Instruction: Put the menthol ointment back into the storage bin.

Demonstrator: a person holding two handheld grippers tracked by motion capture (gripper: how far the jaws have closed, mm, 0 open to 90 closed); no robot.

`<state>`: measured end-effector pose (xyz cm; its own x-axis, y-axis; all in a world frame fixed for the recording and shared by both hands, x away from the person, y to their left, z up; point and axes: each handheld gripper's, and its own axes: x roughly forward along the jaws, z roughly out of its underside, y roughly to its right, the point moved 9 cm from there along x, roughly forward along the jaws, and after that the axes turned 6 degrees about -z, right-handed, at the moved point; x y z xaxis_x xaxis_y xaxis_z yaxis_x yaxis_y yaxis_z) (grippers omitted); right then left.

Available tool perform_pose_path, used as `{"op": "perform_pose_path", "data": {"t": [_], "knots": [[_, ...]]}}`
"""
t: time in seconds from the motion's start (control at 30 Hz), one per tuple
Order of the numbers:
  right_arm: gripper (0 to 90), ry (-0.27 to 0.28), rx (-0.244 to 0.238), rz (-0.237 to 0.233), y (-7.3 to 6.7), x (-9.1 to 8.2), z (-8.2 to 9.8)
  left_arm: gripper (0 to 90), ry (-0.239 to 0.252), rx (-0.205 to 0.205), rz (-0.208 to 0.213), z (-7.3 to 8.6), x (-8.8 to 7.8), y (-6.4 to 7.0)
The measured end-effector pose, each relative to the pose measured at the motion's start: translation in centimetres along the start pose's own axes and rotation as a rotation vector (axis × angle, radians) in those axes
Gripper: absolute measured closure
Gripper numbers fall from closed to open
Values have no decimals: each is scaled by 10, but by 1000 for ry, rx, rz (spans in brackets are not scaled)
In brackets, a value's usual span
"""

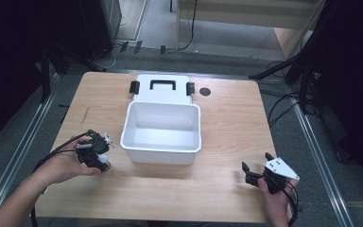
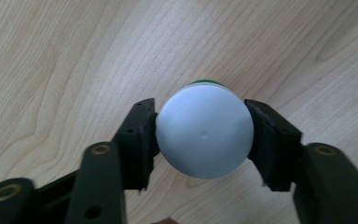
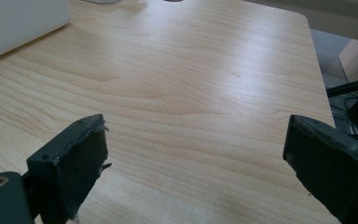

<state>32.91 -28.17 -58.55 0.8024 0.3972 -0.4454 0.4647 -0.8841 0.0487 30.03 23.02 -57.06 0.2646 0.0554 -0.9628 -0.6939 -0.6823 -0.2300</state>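
A round white cap (image 2: 204,135) with a sliver of green behind it stands on the wooden table, seen from above in the left gripper view. My left gripper (image 2: 203,136) is shut on it, one black pad (image 2: 142,133) pressing each side. In the high view the left gripper (image 1: 101,161) points down at the table's front left, beside the open white box (image 1: 162,152); a little of the white-capped container (image 1: 106,165) peeks out under it. My right gripper (image 1: 256,161) rests at the front right, open, with bare wood between its jaws (image 3: 196,140).
The box's white lid (image 1: 162,97), with a black handle and two black latches, lies flat behind the box. A small black disc (image 1: 205,91) sits on the table at the back right. A corner of the white box (image 3: 18,23) is at the upper left of the right gripper view.
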Motion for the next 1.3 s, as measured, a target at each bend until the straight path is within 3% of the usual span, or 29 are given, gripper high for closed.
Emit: {"op": "perform_pose_path", "data": {"t": [0.3, 0.47, 0.8, 0.97, 1.07, 1.3], "knots": [[66, 1, -1, -1, 0, 0, 0, 507, 17, 36, 10, 0, -5, 0], [66, 0, 0, 1, 0, 0, 0, 508, 28, 37, 38, -6, -23, -7], [65, 0, -1, 1, 0, 0, 0, 510, -11, 21, 22, -10, -50, -27], [66, 0, -1, 0, 0, 0, 0, 510, 8, 23, 6, -18, -64, -33], [65, 0, 1, 1, 0, 0, 0, 510, 26, 20, 31, -25, -75, -37], [66, 2, 1, 1, 0, 0, 0, 510, 31, 25, 19, -36, -95, -46]]}}
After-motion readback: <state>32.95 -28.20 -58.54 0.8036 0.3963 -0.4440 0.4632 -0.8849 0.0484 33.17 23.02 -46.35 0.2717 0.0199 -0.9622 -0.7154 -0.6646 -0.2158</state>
